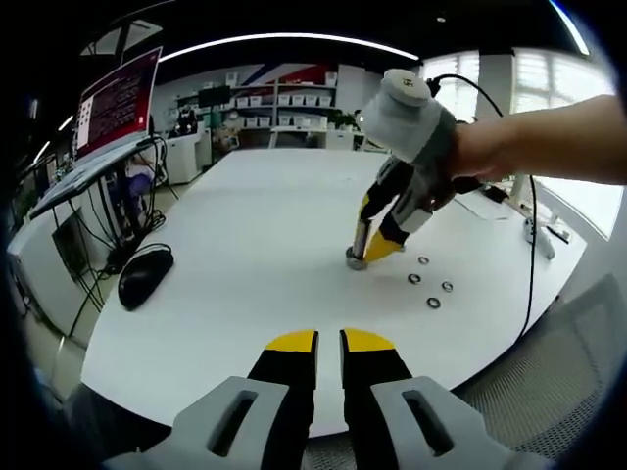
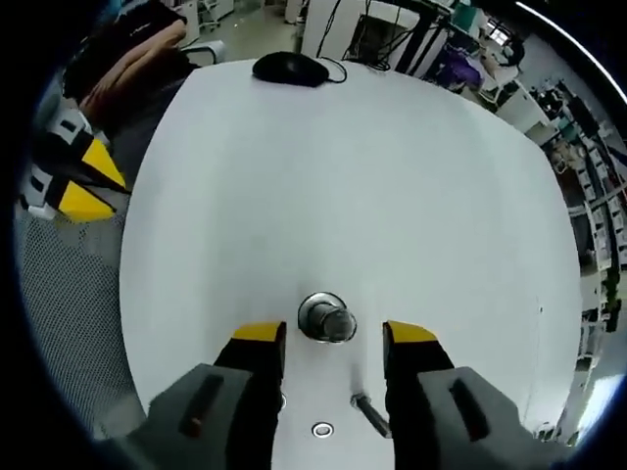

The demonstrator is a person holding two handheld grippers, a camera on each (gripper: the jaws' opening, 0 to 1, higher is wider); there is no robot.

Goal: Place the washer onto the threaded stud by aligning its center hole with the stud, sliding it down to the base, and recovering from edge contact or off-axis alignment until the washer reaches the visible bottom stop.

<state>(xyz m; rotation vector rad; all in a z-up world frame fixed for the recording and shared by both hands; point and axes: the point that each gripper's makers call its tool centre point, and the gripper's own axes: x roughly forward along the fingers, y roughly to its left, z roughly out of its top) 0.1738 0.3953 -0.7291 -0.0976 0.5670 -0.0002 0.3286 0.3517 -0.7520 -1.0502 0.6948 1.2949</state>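
Left gripper view: a black mouse point(image 1: 145, 275) lies well to the left of the threaded stud point(image 1: 356, 257) on the white bench point(image 1: 245, 225). The left hand-held gripper point(image 1: 329, 343) sits near the bench edge, jaws nearly closed, holding nothing. The right hand-held gripper point(image 1: 377, 250) hangs directly over the stud. Four spare washers point(image 1: 428, 284) lie just to the right of the stud. Right gripper view: the right hand-held gripper point(image 2: 333, 333) stands wide, straddling the stud point(image 2: 326, 319), where a washer point(image 2: 312, 305) appears seated around the base. Judgement: each washer is light, rigid, thin and slippery; grip it across opposite rim edges, leaving the hole unobstructed.
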